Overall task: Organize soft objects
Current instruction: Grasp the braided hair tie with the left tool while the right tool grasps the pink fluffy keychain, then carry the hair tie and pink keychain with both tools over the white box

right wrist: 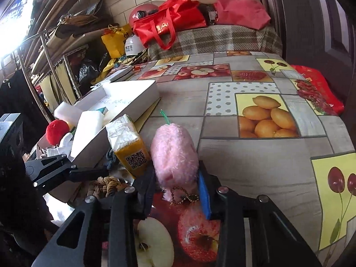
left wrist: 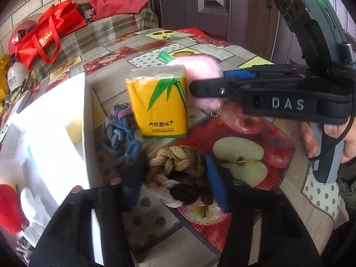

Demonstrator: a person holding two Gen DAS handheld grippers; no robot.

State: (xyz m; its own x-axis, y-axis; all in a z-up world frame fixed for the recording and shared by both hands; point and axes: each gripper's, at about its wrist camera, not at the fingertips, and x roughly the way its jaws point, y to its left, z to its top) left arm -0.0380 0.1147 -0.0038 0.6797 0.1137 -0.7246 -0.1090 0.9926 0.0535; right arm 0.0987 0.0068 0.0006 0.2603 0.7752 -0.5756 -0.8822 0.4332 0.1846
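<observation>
Bench (right wrist: 255, 155) has a fruit-print cover; cluttered shelves to its left, red bag (right wrist: 169, 26) on a plaid seat behind, dark door to the right. White box (right wrist: 133, 98) sits on the bench's left side, yellow tissue pack (left wrist: 158, 102) just beside it. My right hand-held gripper (right wrist: 178, 187) is clamped on the pink plush (right wrist: 174, 153), pads pressing both sides. My left hand-held gripper (left wrist: 173, 184) is narrowed around the brown braided rope (left wrist: 175, 171); blurred, can't tell if the pads touch. Blue rope (left wrist: 124, 131) lies beside the box wall.
</observation>
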